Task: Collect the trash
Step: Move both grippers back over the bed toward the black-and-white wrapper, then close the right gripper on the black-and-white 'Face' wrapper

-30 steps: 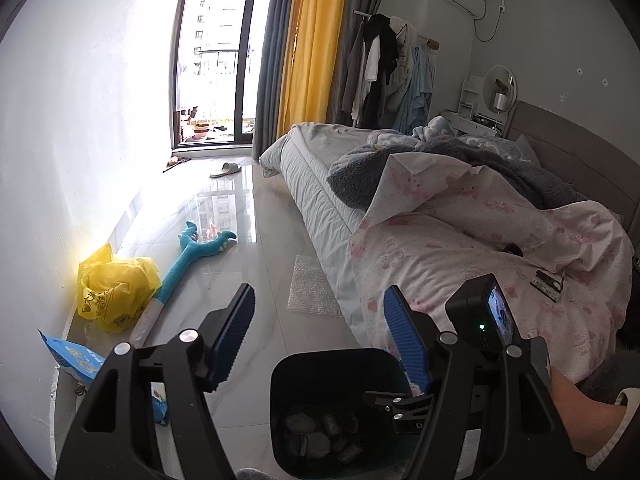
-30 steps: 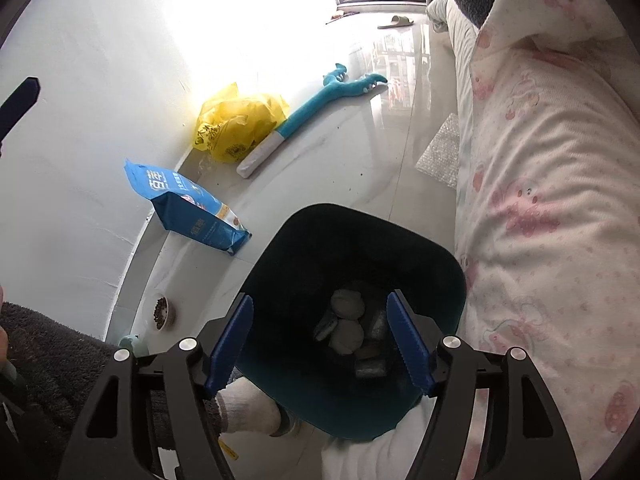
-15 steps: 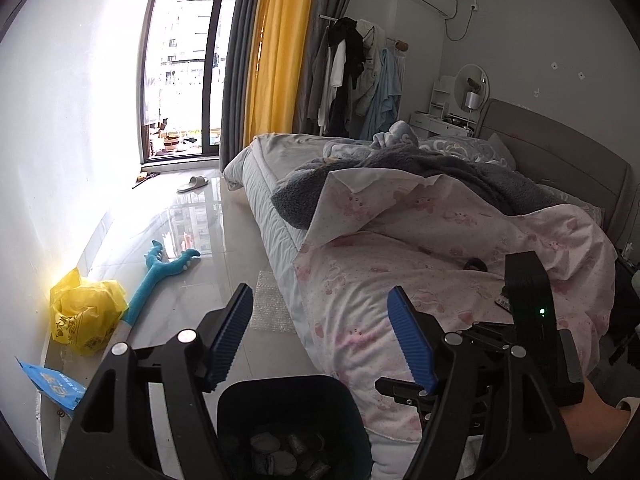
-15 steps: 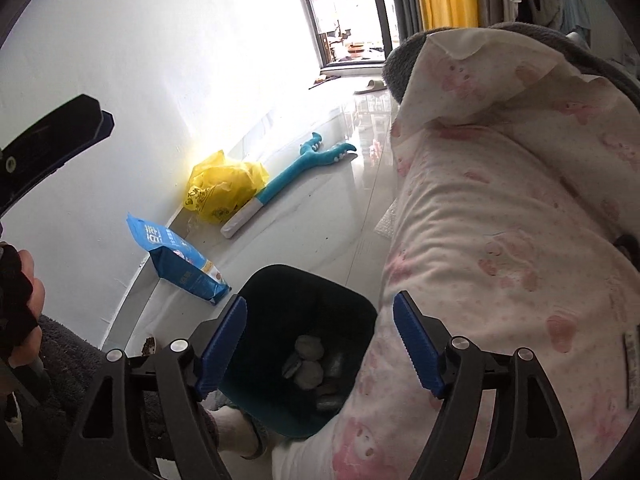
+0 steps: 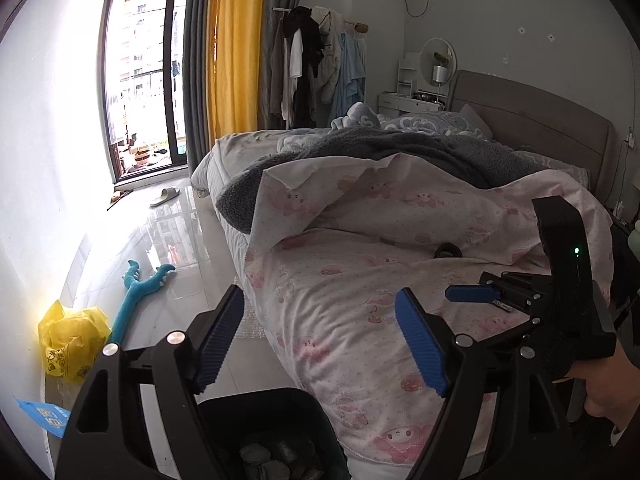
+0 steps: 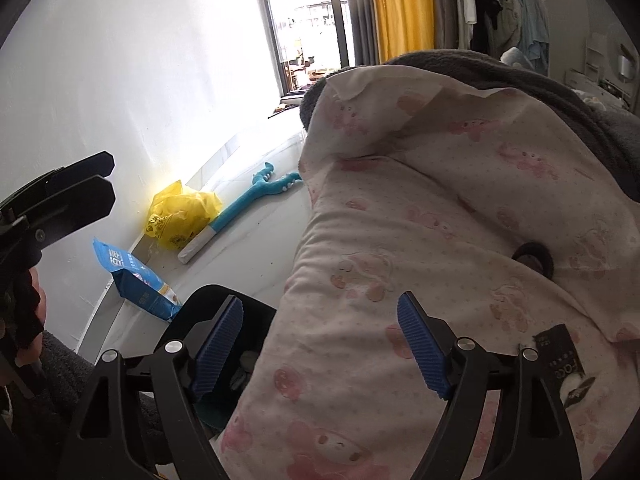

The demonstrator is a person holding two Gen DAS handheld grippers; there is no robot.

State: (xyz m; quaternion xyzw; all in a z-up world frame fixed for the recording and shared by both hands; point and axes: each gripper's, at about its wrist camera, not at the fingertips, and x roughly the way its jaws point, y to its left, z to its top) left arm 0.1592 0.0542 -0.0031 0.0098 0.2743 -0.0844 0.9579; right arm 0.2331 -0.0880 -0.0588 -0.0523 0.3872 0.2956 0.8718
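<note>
A black trash bin (image 5: 276, 432) with crumpled trash inside stands on the floor beside the bed; it also shows in the right wrist view (image 6: 224, 312). My left gripper (image 5: 320, 340) is open and empty above the bin. My right gripper (image 6: 320, 344) is open and empty over the pink quilt (image 6: 440, 220), with a black wrapper (image 6: 560, 360) just to its right. A small black ring-shaped item (image 6: 534, 258) lies on the quilt. On the floor by the wall lie a yellow plastic bag (image 6: 180, 216) and a blue packet (image 6: 136, 280).
A teal long-handled toy (image 5: 136, 292) lies on the glossy floor. A piece of bubble wrap (image 5: 248, 324) lies by the bed edge. A grey blanket (image 5: 400, 152) covers the far bed. A slipper (image 5: 166, 196) lies near the balcony door.
Both grippers have risen and turned right, from over the bin toward the bed. The right gripper now hovers over the quilt near the black wrapper. Both stay open.
</note>
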